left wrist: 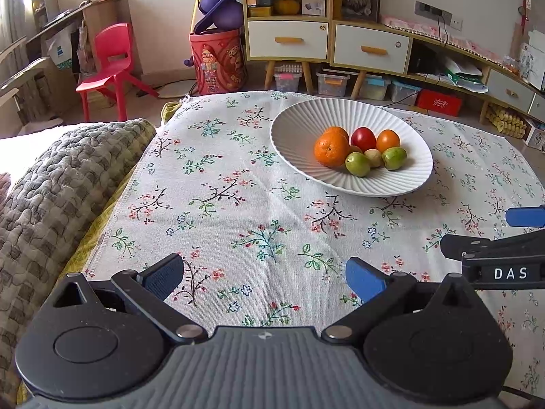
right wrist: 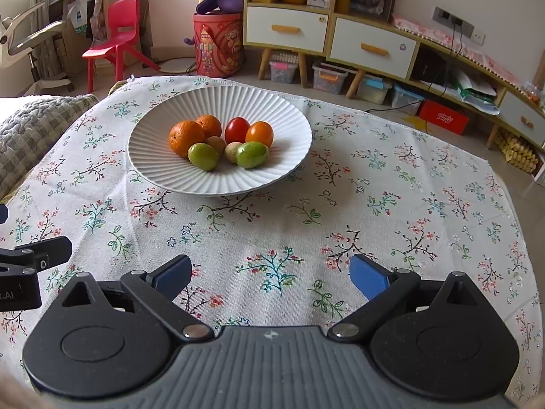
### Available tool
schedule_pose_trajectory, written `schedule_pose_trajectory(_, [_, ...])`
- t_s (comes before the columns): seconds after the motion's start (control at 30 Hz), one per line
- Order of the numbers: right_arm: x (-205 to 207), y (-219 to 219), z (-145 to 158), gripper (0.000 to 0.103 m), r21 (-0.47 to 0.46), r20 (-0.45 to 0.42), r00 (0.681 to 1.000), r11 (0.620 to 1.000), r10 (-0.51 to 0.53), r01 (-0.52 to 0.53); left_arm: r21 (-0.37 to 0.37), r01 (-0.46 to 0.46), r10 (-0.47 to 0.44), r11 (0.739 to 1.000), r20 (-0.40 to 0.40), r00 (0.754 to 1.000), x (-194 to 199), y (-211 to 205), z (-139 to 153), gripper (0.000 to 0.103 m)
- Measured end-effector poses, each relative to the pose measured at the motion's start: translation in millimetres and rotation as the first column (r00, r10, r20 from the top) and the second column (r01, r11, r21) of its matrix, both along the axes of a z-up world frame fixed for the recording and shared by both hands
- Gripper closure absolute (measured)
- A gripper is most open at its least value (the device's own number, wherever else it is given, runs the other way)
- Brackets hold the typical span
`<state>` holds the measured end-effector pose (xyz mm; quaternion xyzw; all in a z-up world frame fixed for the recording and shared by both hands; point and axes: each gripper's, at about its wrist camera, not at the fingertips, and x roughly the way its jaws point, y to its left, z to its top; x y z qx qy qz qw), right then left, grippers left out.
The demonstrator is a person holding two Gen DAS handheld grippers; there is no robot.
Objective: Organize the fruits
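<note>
A white ribbed plate [left wrist: 296, 129] [right wrist: 272, 109] stands on the floral tablecloth [left wrist: 238, 204] [right wrist: 374, 204]. It holds several fruits in a cluster: an orange [left wrist: 331, 151] [right wrist: 185, 137], a red tomato [left wrist: 363, 138] [right wrist: 237, 129], an orange tomato [left wrist: 387, 140] [right wrist: 259, 134], two green fruits [left wrist: 357, 164] [right wrist: 203, 156] and small yellowish ones [left wrist: 373, 156]. My left gripper [left wrist: 265, 274] is open and empty, near the cloth's front. My right gripper [right wrist: 270, 274] is open and empty, in front of the plate. Each gripper shows at the other view's edge [left wrist: 494, 255] [right wrist: 30, 259].
A quilted grey blanket [left wrist: 51, 187] lies at the table's left. Beyond the table are a red chair [left wrist: 112, 64], a red bucket with purple toys [left wrist: 218, 58], and a drawer cabinet [left wrist: 327, 41] with storage boxes beneath.
</note>
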<state>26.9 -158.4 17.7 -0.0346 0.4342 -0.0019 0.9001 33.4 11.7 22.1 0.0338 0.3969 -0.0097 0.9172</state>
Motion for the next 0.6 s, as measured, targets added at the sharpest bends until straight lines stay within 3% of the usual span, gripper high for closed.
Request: schedule_pose_trajectory(0.6, [0.0, -0.5, 0.0, 0.004, 0.000, -0.001, 1.000, 1.000, 0.000, 0.000, 0.000, 0.005, -0.005, 1.000, -0.003, 1.000, 0.3, -0.7, -0.7, 0.011])
